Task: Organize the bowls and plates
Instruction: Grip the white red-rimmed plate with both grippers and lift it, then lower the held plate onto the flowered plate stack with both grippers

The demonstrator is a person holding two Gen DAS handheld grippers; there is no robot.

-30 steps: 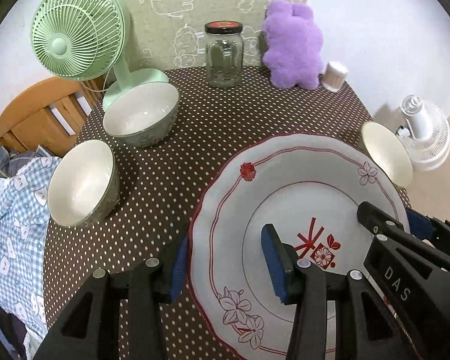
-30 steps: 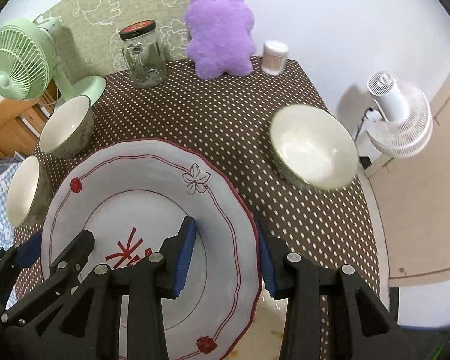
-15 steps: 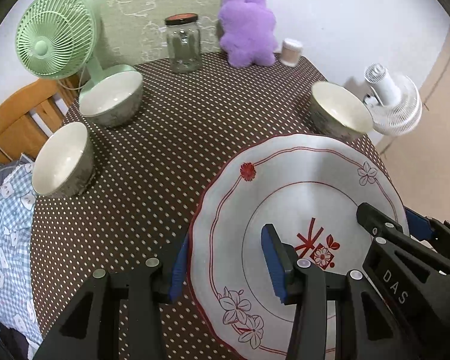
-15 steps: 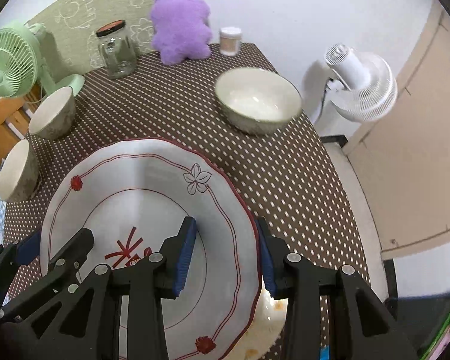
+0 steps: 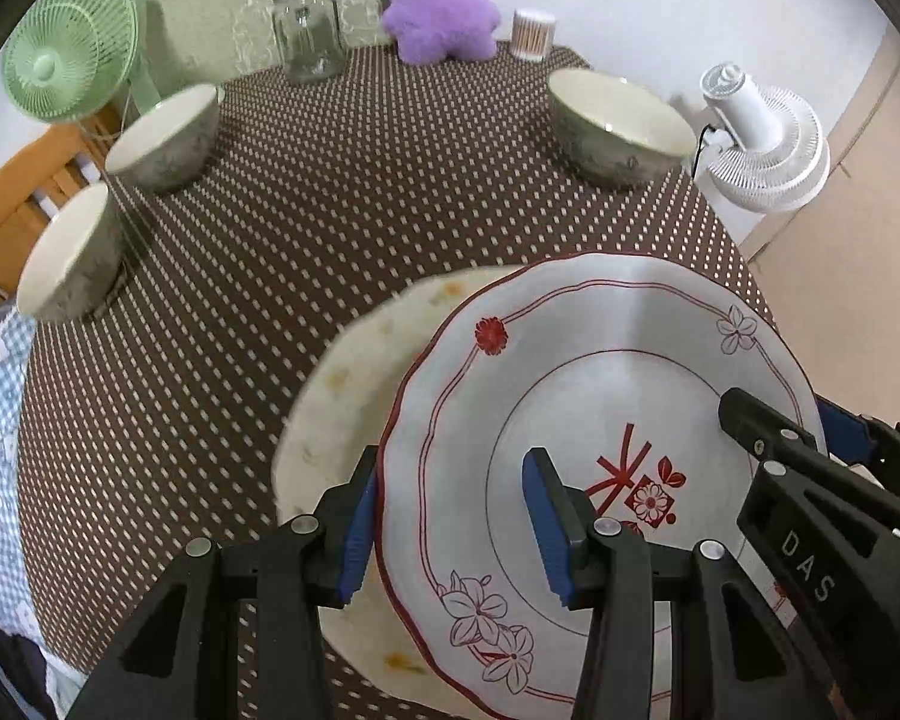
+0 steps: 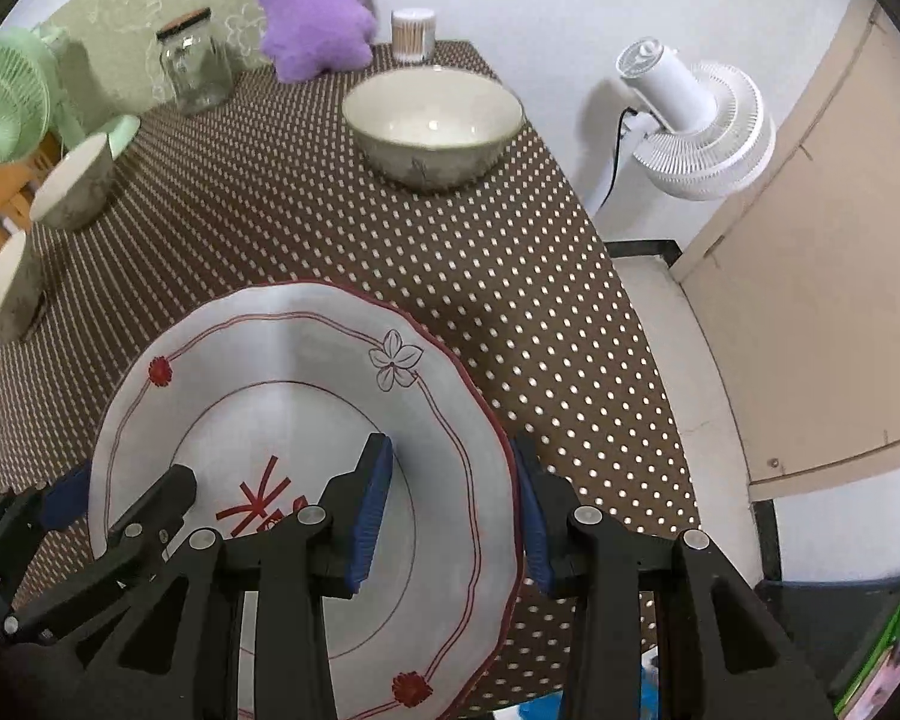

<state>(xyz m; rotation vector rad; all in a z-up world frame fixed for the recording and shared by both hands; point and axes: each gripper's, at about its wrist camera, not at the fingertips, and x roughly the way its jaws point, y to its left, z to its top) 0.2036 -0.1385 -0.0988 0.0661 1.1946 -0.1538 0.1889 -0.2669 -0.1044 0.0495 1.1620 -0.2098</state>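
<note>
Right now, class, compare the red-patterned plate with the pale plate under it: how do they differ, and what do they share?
The red-patterned plate is gripped at opposite rims by the left gripper and the right gripper; the pale plate lies on the dotted tablecloth, ungripped. The red-patterned plate bears red lines and flowers; the pale plate shows faint yellowish marks. Both are wide and scalloped.

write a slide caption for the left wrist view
Both grippers carry a red-trimmed plate above a cream plate.

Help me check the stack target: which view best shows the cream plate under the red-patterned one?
The left wrist view: the cream plate shows as a wide crescent left of the red-patterned plate. In the right wrist view the red-patterned plate hides nearly all of it.
</note>
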